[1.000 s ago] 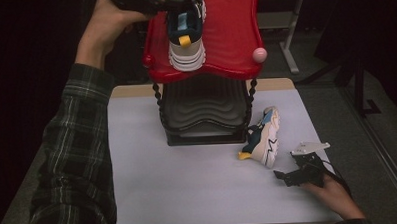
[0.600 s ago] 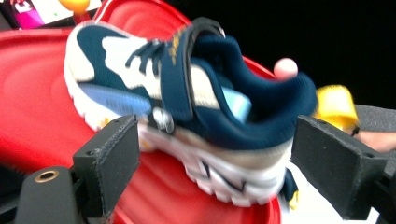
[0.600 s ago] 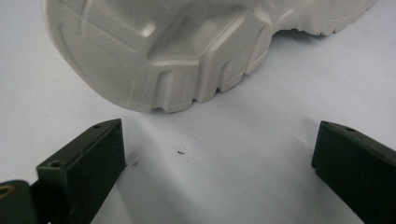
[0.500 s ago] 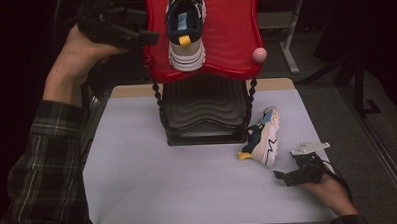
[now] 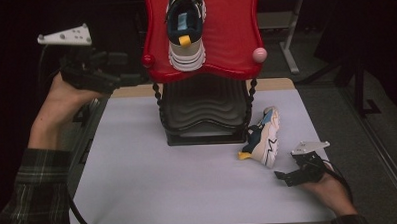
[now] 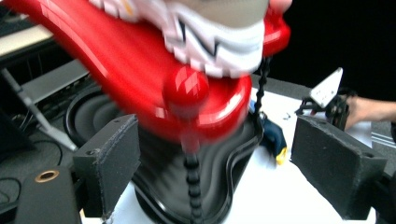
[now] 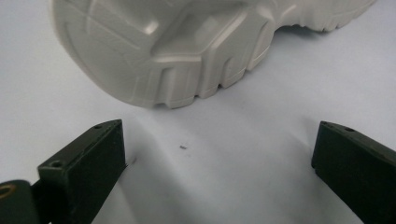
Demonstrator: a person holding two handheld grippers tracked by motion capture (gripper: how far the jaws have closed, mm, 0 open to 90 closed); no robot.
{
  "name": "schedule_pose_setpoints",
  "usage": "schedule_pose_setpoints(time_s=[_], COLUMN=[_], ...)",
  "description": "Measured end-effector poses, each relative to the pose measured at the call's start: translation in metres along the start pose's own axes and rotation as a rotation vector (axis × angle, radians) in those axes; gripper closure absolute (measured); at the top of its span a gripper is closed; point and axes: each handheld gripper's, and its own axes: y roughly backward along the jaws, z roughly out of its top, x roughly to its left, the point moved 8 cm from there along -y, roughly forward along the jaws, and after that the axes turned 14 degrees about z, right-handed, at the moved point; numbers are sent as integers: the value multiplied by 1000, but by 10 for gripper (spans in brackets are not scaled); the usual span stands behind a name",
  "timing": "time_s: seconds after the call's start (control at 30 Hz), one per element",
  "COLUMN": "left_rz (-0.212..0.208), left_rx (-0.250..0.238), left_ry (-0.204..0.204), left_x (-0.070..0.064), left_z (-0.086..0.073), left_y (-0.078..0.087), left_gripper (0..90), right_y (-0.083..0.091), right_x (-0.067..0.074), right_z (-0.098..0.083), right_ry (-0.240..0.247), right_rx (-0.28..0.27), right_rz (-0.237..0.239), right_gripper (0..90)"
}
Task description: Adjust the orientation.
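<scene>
High view first: one sneaker (image 5: 185,30) sits on the red upper tray (image 5: 234,45) of the two-tier rack, top centre of the frame, and its mate, the second sneaker (image 5: 262,138), lies on its side on the white table (image 5: 139,179), right of the black lower tray (image 5: 204,114). The left gripper (image 5: 135,78) hangs at upper left, just beside the red tray's edge; its jaws have just been opening and now stand wide with nothing between them. The right gripper (image 5: 284,178) rests low at lower right, near the fallen shoe, jaws spread wide and empty too.

I'd judge the first shoe is shelved and the second is next. That calls for the right gripper to close the short gap and pinch the shoe's edge, then lift it to the rack.

Left gripper view is smeared by motion, so the tray's rim and red knob (image 6: 186,88) blur. Right gripper view cuts the pale sole (image 7: 187,42) off at the top, and the shoe's upper is hidden there.
</scene>
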Motion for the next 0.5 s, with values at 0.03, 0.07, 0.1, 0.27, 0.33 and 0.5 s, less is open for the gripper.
schedule_pose_setpoints(time_s=[0.03, 0.07, 0.1, 0.27, 0.33, 0.5], left_rz=[9, 9, 13, 30, 38, 63], left_rx=[8, 8, 14, 56, 74, 115], left_ry=[3, 3, 6, 27, 49, 60], left_x=[-1, -1, -3, -12, -18, -29], left_z=[-8, -8, -16, -62, -90, -134], left_y=[0, 0, 0, -2, -5, -11], left_gripper=[150, 150, 150, 150, 150, 150], right_y=[1, 1, 5, 14, 20, 29], right_x=[1, 1, 4, 6, 9, 11], right_z=[0, 0, 1, 4, 7, 12], right_ry=[-18, -18, -23, -19, -28, -36], right_rx=[0, 0, -5, -28, -40, -71], right_rz=[12, 12, 27, 37, 44, 49], right_gripper=[41, 41, 72, 104, 131, 166])
